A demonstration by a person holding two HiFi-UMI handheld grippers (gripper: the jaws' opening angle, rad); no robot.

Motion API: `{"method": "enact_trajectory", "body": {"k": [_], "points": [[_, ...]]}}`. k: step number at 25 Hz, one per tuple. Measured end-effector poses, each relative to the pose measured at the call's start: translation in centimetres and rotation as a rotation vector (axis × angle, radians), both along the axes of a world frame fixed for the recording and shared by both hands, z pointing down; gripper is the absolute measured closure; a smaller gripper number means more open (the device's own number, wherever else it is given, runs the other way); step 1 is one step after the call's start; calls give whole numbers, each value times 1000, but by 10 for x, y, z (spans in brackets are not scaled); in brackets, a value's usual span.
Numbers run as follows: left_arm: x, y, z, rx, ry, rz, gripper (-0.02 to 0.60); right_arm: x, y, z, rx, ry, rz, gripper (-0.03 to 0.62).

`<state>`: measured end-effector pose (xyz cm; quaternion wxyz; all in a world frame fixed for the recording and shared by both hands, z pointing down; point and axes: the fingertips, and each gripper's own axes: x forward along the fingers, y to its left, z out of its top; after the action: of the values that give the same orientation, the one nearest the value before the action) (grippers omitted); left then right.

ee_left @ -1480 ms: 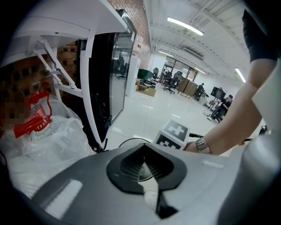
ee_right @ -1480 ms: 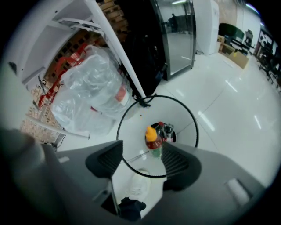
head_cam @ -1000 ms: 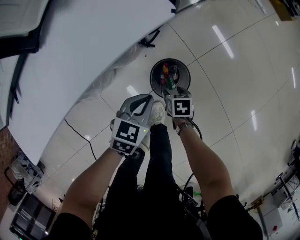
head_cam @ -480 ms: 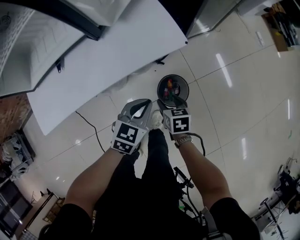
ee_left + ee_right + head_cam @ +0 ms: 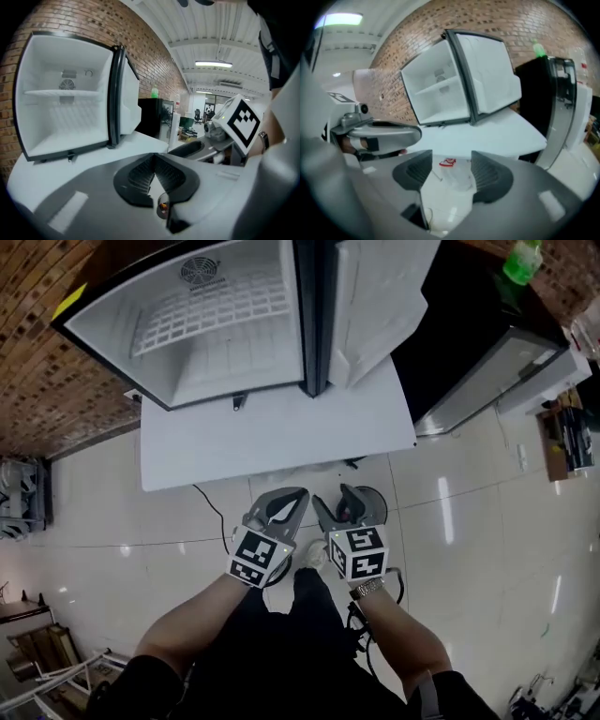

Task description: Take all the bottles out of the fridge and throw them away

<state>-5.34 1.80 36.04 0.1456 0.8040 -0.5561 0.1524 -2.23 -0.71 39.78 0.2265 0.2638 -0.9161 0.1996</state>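
Observation:
A small white fridge (image 5: 225, 324) stands with its door (image 5: 375, 306) swung wide on a white table (image 5: 272, 437). Its shelf and floor look bare in the left gripper view (image 5: 65, 112) and the right gripper view (image 5: 440, 89). Both grippers hang side by side over the floor in front of the table. My left gripper (image 5: 286, 501) is shut, its pads meeting in a V (image 5: 152, 157) with nothing held. My right gripper (image 5: 339, 507) is open with its jaws closing slightly, and nothing is held between them (image 5: 451, 164). A round bin (image 5: 373, 507) sits on the floor, partly hidden behind it.
A green bottle (image 5: 522, 261) stands on top of a black cabinet (image 5: 469, 352) right of the table. Crumpled clear plastic with a red mark (image 5: 447, 162) lies on the floor under the table edge. A brick wall (image 5: 66, 381) is behind the fridge, and a cable (image 5: 211, 507) trails across the tiles.
The head view has swung up from the bin on the floor to the open fridge. Both grippers stay close together, and the bin has slipped behind the right one.

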Motion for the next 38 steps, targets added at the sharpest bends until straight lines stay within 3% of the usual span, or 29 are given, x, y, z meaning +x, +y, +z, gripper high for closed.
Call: {"method": "enact_trajectory", "body": {"k": [8,15,20,25,38], "points": [[-93,49,-93,154,11,-121,578,-84,49,-122,184,-98,-105,352],[-159,91,-140,223,-5,-235,577,-132,77,-194,321,-158,-140,405],[-177,111,-169,279,-1,-246,578,-148,96,-221,380,-177,-141,475],[-189,118,-189,313,4,-246,577,-155,103,-233,410,-174,-116,587],[-196,110,-208,365,-1,-227,578,-174,95,-250,454,-176,-128,592]]}}
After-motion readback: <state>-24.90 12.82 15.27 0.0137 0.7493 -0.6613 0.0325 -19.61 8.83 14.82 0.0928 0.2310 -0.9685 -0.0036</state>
